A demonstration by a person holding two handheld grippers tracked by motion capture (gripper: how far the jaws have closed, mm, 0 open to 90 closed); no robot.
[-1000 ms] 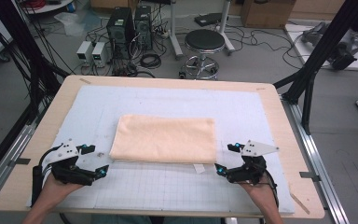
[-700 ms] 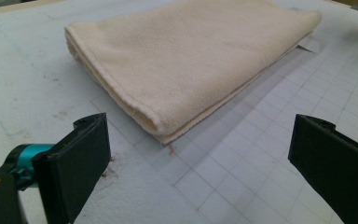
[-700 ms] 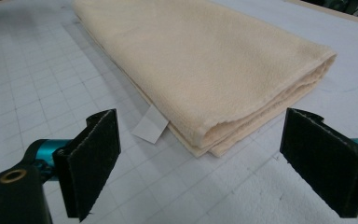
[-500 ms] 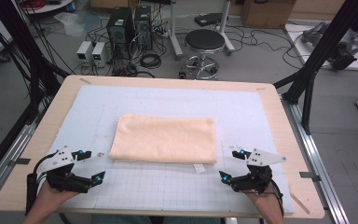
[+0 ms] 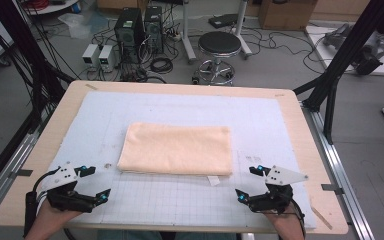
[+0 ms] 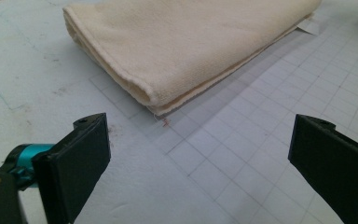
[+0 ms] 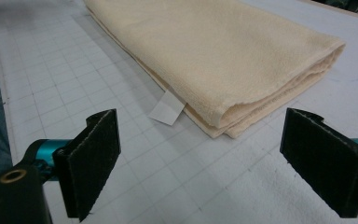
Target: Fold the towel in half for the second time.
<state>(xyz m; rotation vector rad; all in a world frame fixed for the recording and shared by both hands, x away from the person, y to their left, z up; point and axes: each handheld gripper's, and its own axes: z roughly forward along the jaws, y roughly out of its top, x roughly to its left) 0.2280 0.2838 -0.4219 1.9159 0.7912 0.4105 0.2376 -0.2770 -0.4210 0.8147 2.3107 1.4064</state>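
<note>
A folded peach-coloured towel [image 5: 177, 149] lies flat in the middle of the white gridded mat [image 5: 180, 200]. Its near left corner [image 6: 154, 95] faces my left gripper, and a small white label [image 7: 167, 108] sticks out from its near edge by the right corner. My left gripper [image 5: 94, 183] rests near the mat's front left, open and empty, short of the towel. My right gripper [image 5: 247, 182] sits at the front right, open too, with nothing between its pads. The left gripper view [image 6: 200, 163] and the right gripper view [image 7: 200, 158] both show wide-set jaws over bare mat.
The mat covers a wooden table [image 5: 300, 120] with edges close behind both hands. Beyond the far edge stand a round stool [image 5: 220, 45], computer towers [image 5: 137, 30] and cables on the floor. Black frame posts [image 5: 340, 65] flank the table.
Both grippers have drawn back from the towel's near corners toward the table's front edge. The towel lies where it was.
</note>
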